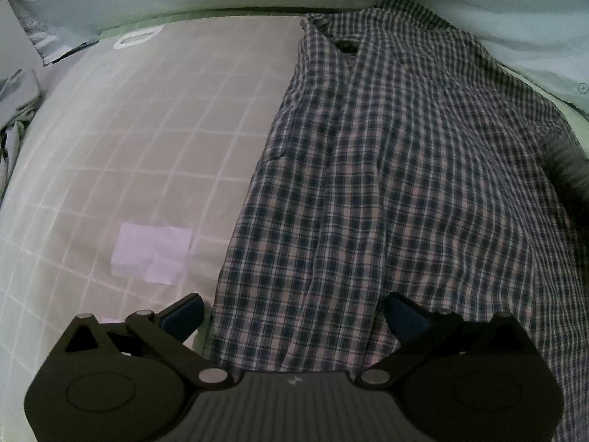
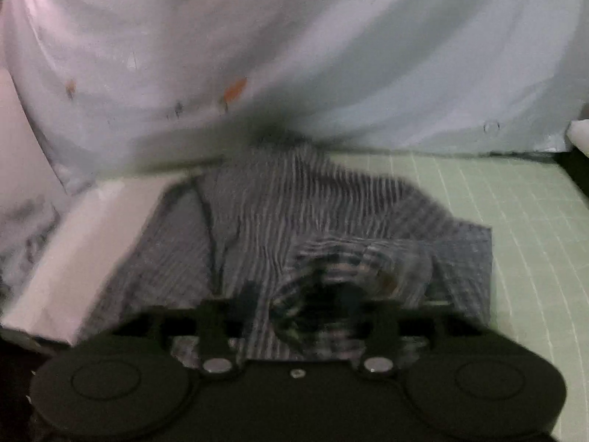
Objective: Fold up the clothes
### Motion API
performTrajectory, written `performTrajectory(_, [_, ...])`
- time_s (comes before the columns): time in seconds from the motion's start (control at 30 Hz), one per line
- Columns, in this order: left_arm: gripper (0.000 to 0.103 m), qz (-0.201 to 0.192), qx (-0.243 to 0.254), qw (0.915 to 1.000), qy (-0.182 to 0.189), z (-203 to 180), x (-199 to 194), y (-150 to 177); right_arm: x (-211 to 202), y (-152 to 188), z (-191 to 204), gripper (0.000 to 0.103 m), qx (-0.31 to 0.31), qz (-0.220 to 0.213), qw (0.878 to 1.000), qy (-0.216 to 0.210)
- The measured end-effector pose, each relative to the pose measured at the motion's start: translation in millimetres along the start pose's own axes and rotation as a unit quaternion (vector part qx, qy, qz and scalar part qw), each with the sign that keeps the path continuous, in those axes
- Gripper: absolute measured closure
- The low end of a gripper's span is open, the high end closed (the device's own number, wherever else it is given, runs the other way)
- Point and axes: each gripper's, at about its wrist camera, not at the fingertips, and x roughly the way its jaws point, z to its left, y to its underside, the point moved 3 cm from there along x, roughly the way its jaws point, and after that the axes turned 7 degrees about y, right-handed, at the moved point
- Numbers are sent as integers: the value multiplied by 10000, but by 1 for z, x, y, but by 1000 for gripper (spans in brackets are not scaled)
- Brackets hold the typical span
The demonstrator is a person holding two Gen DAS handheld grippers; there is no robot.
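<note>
Plaid shirt (image 1: 386, 184) lies flat on the gridded mat (image 1: 147, 129) covering the desk, collar at the far end — laid out so its sides can be folded in. Left tool (image 1: 294, 313) hovers low over the near hem, jaws spread wide, holding nothing, straddling the shirt's left edge. Right tool (image 2: 316, 309) looks closed on a bunched fold of shirt, likely a sleeve or side being carried over — view is blurred, so grip is a judgement.

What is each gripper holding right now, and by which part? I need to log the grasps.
The left gripper is open above the plaid shirt, holding nothing. The right gripper is shut on bunched shirt fabric; blur hides which part.
</note>
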Motion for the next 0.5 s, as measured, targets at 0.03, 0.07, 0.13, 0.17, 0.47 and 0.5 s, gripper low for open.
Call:
performTrajectory(0.03, [0, -4, -2, 10000, -1, 0, 0, 0, -2, 2, -6, 31, 131, 14, 9999, 59])
performTrajectory(0.07, [0, -9, -5, 10000, -3, 0, -1, 0, -5, 4, -14, 25, 297, 8, 9995, 107])
performTrajectory(0.13, [0, -18, -9, 10000, -5, 1, -1, 1, -12, 7, -30, 10, 628, -5, 9978, 202])
performTrajectory(0.17, [0, -18, -14, 10000, -9, 1, -1, 1, -17, 9, -42, 7, 862, -45, 9958, 300])
performTrajectory(0.47, [0, -313, 649, 9966, -412, -21, -21, -9, -49, 58, -128, 1, 1553, 226, 9559, 2481])
performTrajectory(0.5, [0, -392, 764, 9956, -373, -26, -24, -12, -50, 65, -132, 0, 1556, 290, 9516, 2635])
